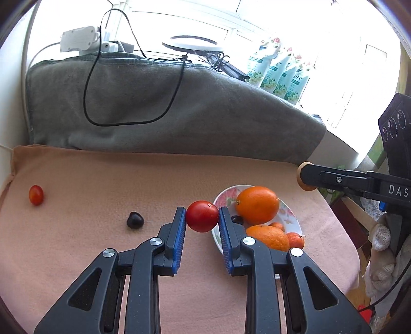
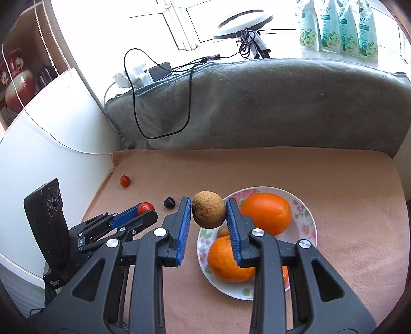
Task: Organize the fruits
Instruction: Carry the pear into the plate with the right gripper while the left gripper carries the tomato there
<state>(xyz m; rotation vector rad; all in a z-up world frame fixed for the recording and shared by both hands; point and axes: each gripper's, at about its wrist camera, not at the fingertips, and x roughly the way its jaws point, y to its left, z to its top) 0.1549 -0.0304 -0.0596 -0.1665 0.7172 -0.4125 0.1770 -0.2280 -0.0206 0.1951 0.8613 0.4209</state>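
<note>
My left gripper (image 1: 202, 215) is shut on a red tomato (image 1: 202, 216), held just left of the floral plate (image 1: 226, 197); it also shows in the right wrist view (image 2: 147, 208). My right gripper (image 2: 208, 213) is shut on a brown round fruit (image 2: 208, 213), held above the plate's (image 2: 307, 221) left rim. The plate holds two oranges (image 2: 267, 213) (image 2: 227, 259) and smaller fruits. A small red tomato (image 1: 36, 194) and a dark fruit (image 1: 134, 219) lie on the peach cloth to the left.
A grey blanket (image 1: 167, 108) with a black cable (image 1: 88, 84) rises behind the peach cloth (image 1: 102, 185). Chargers, a ring lamp (image 2: 244, 21) and green pouches (image 2: 336, 28) stand on the windowsill. A white wall (image 2: 51, 128) is at the left.
</note>
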